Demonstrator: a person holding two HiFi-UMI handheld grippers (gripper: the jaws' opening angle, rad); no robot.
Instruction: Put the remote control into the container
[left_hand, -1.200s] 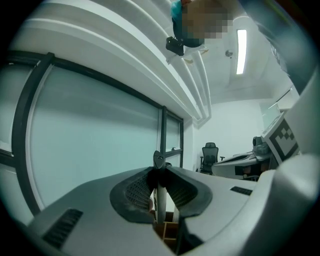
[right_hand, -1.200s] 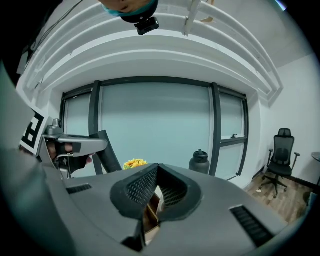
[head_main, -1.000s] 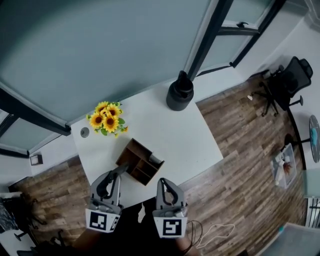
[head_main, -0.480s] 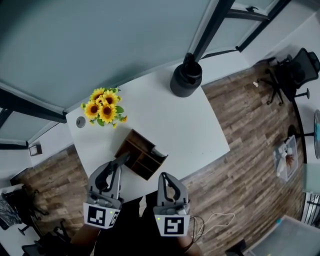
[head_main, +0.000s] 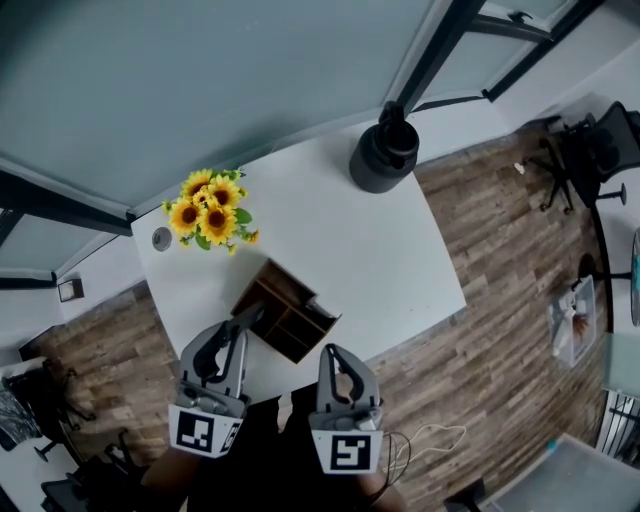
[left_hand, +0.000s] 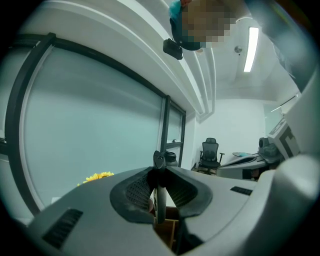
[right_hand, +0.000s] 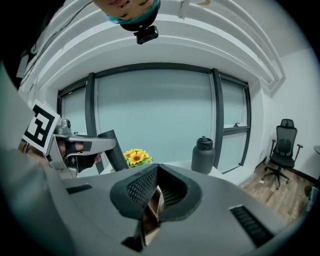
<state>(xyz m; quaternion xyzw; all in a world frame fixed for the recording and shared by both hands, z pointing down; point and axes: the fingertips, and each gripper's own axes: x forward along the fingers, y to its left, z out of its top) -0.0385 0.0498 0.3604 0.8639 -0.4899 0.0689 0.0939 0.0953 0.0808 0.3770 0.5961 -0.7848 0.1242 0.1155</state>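
Left gripper view: left tool (left_hand: 159, 190) pinches slim black remote control (left_hand: 159, 161); right tool (right_hand: 156, 176) pressed together.

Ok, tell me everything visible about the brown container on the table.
The brown container looks like wood: an open-topped box split by dividers into several compartments. It stands upright on the white table, close to the edge by the person, set askew to it, with sunflowers beyond. A pale object shows at its right end; what it is cannot be told.

Dark remote control (left_hand: 158, 161) edge-on in left tool (left_hand: 159, 187) — brown compartmented container (head_main: 283, 318) on table (head_main: 380, 250)
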